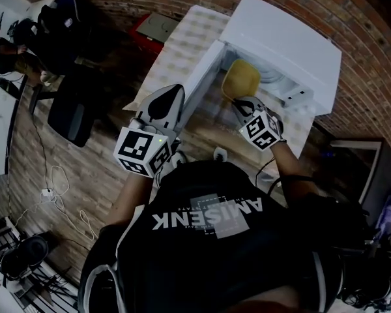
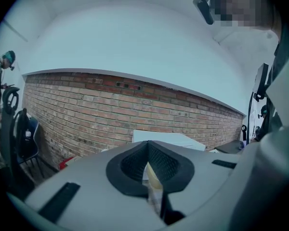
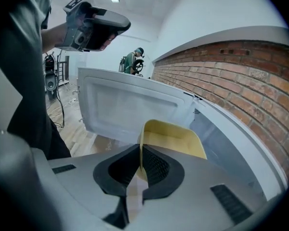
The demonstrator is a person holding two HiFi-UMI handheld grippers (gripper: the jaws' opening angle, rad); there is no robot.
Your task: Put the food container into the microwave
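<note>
Where the microwave [image 1: 293, 41] stands open, right gripper [image 1: 238, 103] clamps the food container [image 1: 241, 78] by its rim at its mouth; left gripper [image 1: 168, 100] closed beside it.

I log a black chair [image 1: 72, 113] on the plank floor [image 1: 98, 175], a white cable [image 1: 52, 189] looping beside it, a red box [image 1: 142, 26] against the brick wall [image 1: 117, 2], just beside the checkered tablecloth [image 1: 182, 51].

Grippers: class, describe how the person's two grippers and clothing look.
Both the left gripper and right gripper have pale grey bodies, black ribbed pads inside the jaws, and a cube of black-and-white square markers. The person wears a black shirt with pale lettering.
</note>
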